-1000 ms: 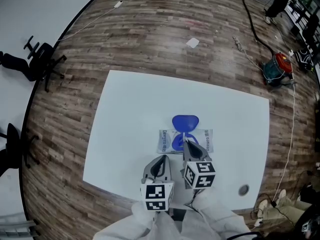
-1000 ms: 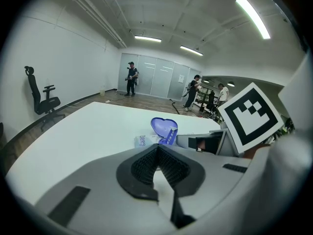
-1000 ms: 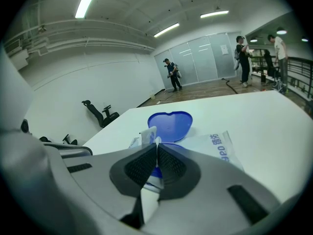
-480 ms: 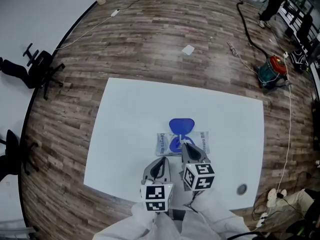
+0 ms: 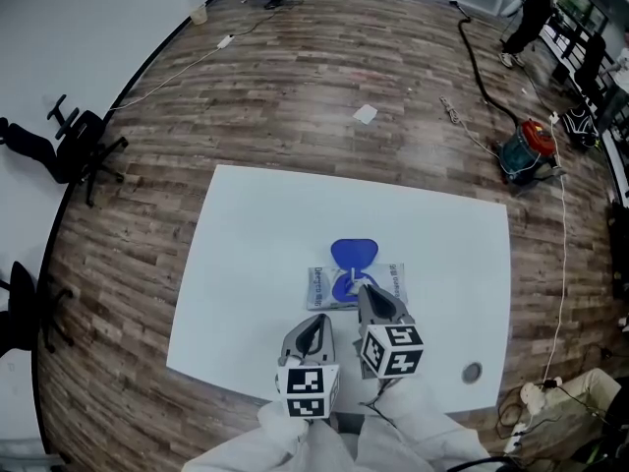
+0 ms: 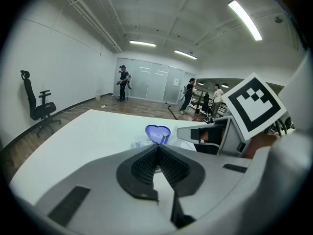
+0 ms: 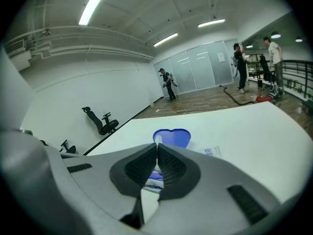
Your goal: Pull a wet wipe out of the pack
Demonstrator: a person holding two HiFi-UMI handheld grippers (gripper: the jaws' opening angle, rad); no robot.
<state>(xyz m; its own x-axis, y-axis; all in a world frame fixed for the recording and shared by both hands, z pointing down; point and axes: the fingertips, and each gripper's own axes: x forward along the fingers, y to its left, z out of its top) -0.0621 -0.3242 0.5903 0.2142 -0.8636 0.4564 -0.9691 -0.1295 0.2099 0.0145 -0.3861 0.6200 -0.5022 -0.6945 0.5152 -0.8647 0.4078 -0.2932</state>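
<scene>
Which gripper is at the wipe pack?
The right gripper: its shut tips pinch a white wipe at the pack's opening. The left gripper hangs short of it, shut and empty.

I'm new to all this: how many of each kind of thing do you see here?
2 claws: left claw, right claw
1 wipe pack
1 wipe, pinched in the right claw
2 office chairs
Total: 6
</scene>
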